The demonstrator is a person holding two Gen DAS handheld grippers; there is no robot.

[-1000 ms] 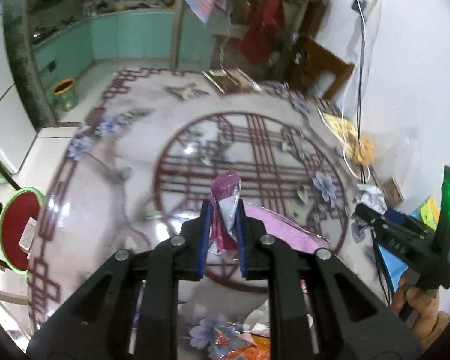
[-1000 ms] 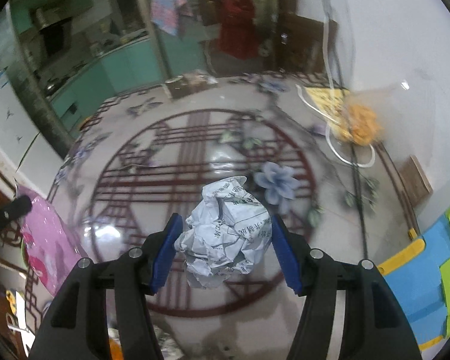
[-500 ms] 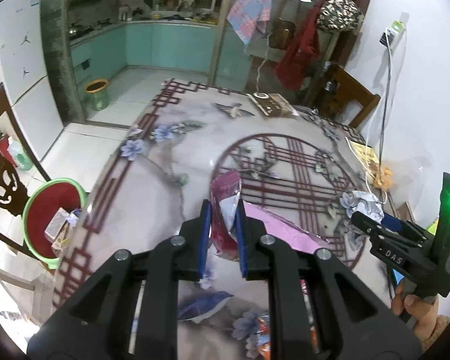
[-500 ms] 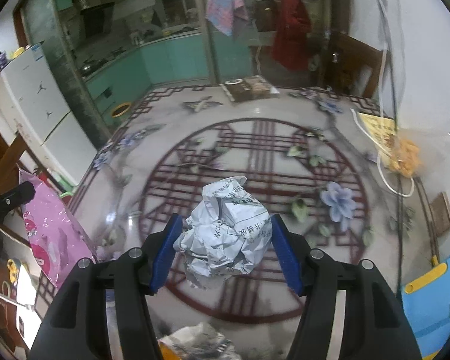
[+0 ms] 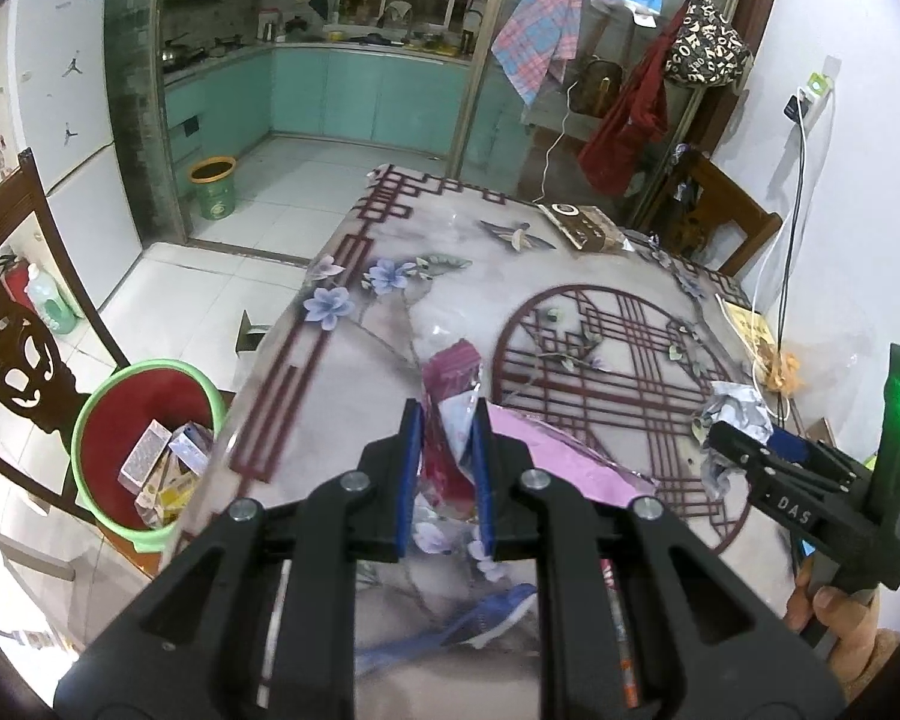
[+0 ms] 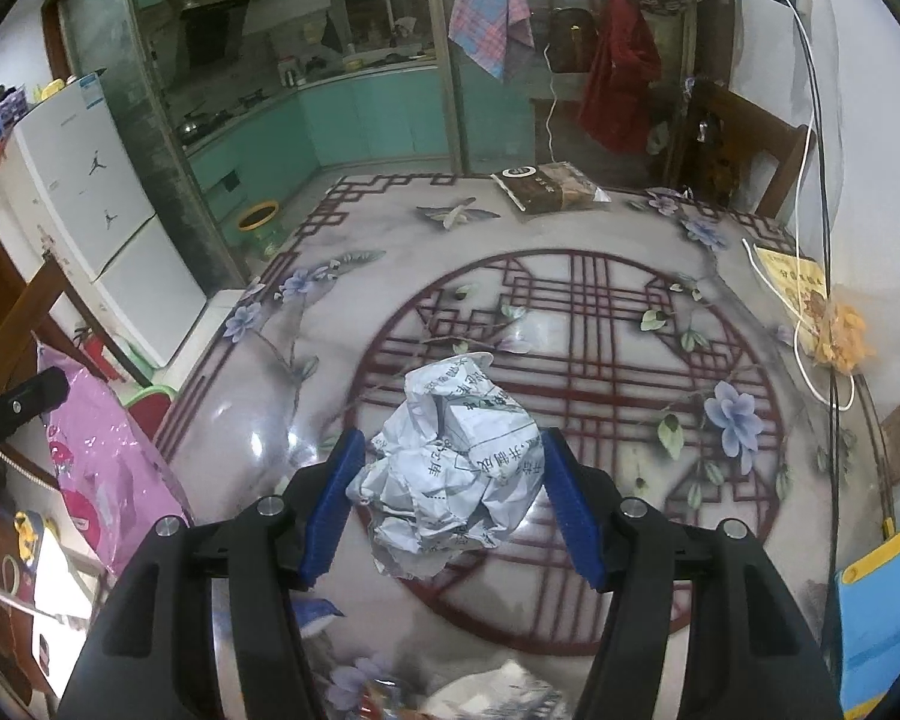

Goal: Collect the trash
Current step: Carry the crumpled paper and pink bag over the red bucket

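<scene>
The left gripper has its jaws closed tight on a thin pink and red plastic wrapper, held above the table. The right gripper carries a crumpled ball of white printed paper; its jaws are opening slightly, and the paper is still between them, seemingly touching the pads. The round green bin with red inside stands on the floor at the left, beyond the table edge. The risk, I think: if the right jaws loosen more before reaching the bin, the light ball falls on the table. The floppy wrapper could also catch the bin rim and hang outside.
</scene>
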